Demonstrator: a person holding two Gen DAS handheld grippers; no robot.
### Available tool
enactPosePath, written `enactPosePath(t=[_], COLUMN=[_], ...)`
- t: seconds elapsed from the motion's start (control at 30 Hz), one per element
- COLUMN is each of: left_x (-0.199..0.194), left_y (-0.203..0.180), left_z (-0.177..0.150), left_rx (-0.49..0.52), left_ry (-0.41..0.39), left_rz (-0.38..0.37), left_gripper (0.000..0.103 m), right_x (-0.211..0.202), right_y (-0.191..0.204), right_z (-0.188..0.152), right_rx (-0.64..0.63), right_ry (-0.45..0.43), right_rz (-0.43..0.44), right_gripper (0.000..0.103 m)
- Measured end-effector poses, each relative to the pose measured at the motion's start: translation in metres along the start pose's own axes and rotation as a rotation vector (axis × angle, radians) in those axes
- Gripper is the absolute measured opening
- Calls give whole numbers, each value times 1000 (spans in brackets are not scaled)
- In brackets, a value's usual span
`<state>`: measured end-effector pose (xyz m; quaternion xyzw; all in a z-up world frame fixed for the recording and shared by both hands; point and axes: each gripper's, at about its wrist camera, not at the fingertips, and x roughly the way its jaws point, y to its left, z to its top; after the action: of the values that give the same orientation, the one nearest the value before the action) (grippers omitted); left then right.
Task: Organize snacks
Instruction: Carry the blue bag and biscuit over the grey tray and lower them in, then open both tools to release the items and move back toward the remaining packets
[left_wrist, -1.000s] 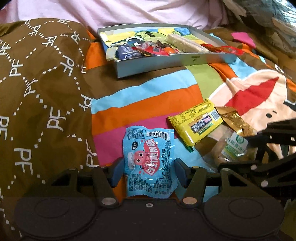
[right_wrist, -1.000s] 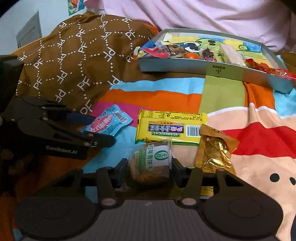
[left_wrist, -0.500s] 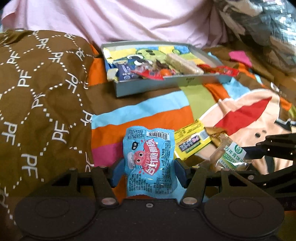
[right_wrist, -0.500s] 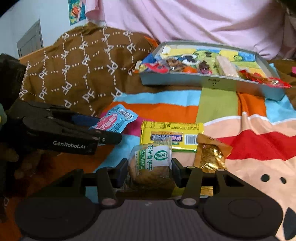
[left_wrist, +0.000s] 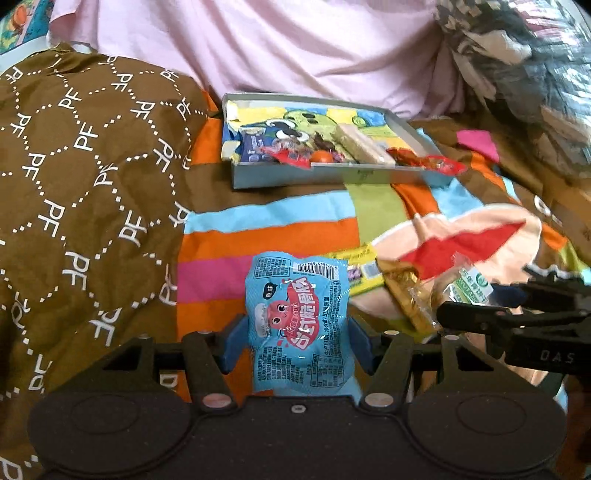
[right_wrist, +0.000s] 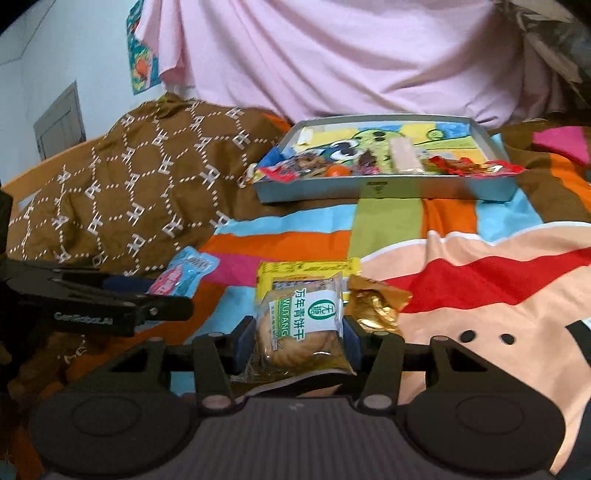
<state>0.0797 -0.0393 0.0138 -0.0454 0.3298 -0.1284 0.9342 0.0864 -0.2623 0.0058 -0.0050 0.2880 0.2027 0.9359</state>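
Partly hidden, yellow packet (right_wrist: 308, 271) lies behind biscuit pack (right_wrist: 303, 325).

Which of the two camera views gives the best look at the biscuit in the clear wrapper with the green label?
The right wrist view. There the biscuit packet sits front and centre, clamped in the right gripper, with its label and the round biscuit plainly visible. In the left wrist view the same biscuit packet shows only at the right edge, small, blurred and partly hidden behind that gripper.
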Motion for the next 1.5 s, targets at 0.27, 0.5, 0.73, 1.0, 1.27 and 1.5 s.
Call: enactPosePath(t=[0.27, 0.5, 0.73, 1.0, 1.27, 1.5], left_x=[31, 80, 148, 199, 210, 181], left_y=[-17, -45, -54, -58, -57, -56], left_z=[56, 138, 195, 207, 202, 204], left_rx=[-82, -18, -18, -13, -6, -47], left_ry=[-64, -130, -85, -29, 9, -40], left_rz=[-38, -43, -31, 17, 72, 78], left_gripper=[62, 62, 62, 63, 80, 90], right_x=[17, 40, 77, 115, 122, 96], right_y=[-56, -101, -138, -162, -158, -150], right_z=[46, 113, 152, 147, 138, 136], right_rx=[34, 105, 175, 218, 184, 151], right_ry=[-50, -98, -155, -175, -197, -240], right_rz=[-30, -96, -174, -163, -190, -219], right_gripper=[54, 55, 55, 56, 69, 86])
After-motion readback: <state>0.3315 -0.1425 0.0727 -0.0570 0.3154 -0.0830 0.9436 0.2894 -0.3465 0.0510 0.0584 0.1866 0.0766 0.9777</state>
